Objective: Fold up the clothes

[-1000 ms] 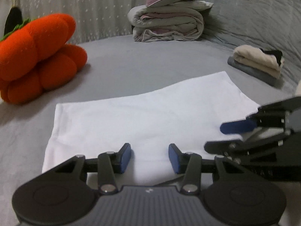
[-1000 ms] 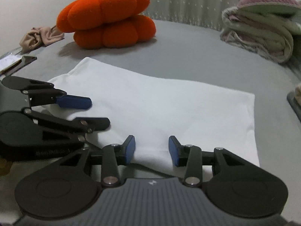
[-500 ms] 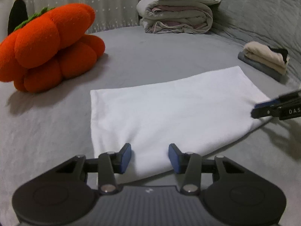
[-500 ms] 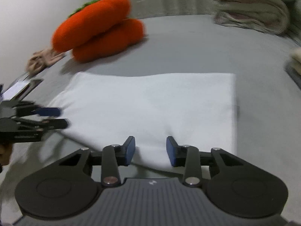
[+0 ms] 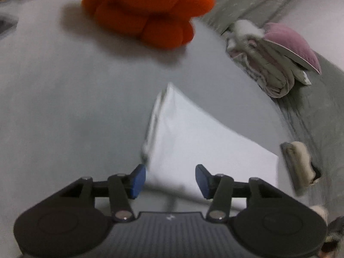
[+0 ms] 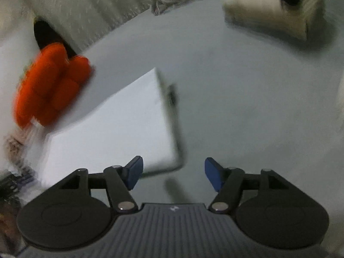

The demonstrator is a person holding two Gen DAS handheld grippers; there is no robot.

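Observation:
A folded white garment (image 5: 206, 146) lies flat on the grey bed. In the left wrist view my left gripper (image 5: 170, 178) hovers over its near left corner, jaws opening, with the cloth's edge lying below the gap and the blue pads (image 5: 137, 179) off it. In the right wrist view the same white garment (image 6: 120, 133) shows with its near right corner under my right gripper (image 6: 173, 174). Its jaws are opening wide, and the pads (image 6: 212, 176) press on nothing. Both views are tilted and blurred.
An orange pumpkin plush (image 5: 148, 8) sits beyond the garment, seen also as the plush (image 6: 49, 83) at the left. A stack of folded bedding with a pink pillow (image 5: 277, 56) lies at the right. A small pile of folded clothes (image 5: 301, 165) rests by the garment's right end.
Both grippers have moved apart to opposite ends of the garment and rolled, tilting both views. The right jaws have spread much wider, the left slightly. Neither gripper appears in the other's view now.

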